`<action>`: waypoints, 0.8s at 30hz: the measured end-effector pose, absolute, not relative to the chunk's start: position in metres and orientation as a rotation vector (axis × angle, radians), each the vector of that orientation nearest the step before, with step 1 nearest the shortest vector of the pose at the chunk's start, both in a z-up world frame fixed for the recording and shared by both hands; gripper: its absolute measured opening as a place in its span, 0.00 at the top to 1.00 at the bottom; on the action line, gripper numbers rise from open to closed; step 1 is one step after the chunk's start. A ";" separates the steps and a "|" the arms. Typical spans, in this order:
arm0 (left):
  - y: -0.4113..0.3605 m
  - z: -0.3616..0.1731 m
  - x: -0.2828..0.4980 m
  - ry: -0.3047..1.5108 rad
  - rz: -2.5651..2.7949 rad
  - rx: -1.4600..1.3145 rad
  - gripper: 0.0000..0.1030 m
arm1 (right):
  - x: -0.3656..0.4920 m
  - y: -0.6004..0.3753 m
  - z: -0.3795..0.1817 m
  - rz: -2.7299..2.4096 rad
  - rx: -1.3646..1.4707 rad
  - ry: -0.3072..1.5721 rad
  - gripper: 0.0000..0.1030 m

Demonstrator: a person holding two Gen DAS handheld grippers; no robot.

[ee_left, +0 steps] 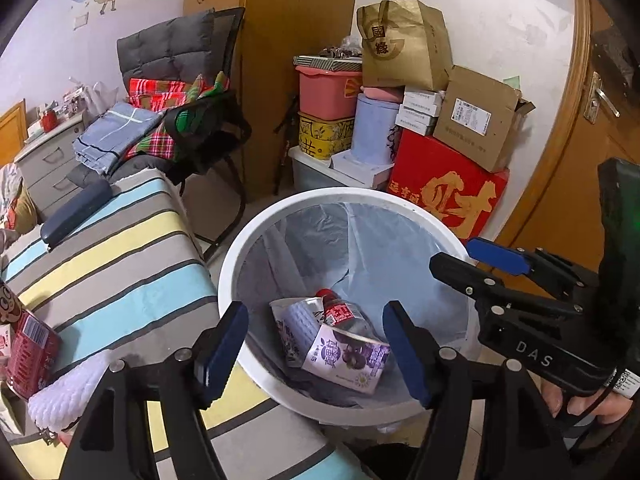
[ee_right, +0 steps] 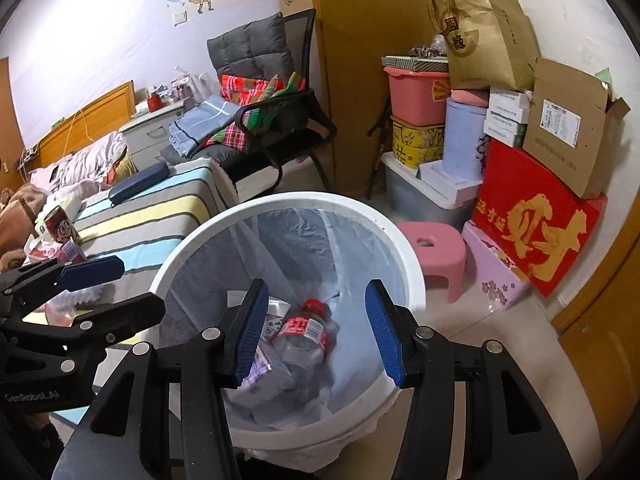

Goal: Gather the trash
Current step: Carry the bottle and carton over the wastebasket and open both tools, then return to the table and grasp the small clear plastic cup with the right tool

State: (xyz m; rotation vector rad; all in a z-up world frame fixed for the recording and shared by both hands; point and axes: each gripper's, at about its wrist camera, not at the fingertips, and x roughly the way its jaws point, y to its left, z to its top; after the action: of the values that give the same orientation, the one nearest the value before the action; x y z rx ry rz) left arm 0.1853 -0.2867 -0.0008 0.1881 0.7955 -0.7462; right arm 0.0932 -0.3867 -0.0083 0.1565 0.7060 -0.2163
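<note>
Both pairs of fingers [ee_left: 316, 354] [ee_right: 316, 332] stand released, empty; beyond them the bottle [ee_right: 303, 336] lies in the bin [ee_right: 192, 240], cap [ee_right: 313, 305] pointing away.

One white bin [ee_right: 404, 252] is counted, with one plastic bottle [ee_right: 304, 332] and one purple carton [ee_left: 344, 356] inside (both lying flat), plus one red can [ee_right: 60, 226], one pink stool [ee_right: 436, 256] and two tools.
</note>
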 end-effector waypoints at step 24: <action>-0.151 0.037 0.163 0.688 -0.532 0.066 0.33 | 0.088 -0.326 0.007 -0.079 0.108 0.635 0.48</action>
State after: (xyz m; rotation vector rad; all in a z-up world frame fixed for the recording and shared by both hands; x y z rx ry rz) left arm 0.1634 -0.1511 0.0370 0.0655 0.6879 -0.5319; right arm 0.0881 -0.3258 0.0075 0.1081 0.6353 -0.0786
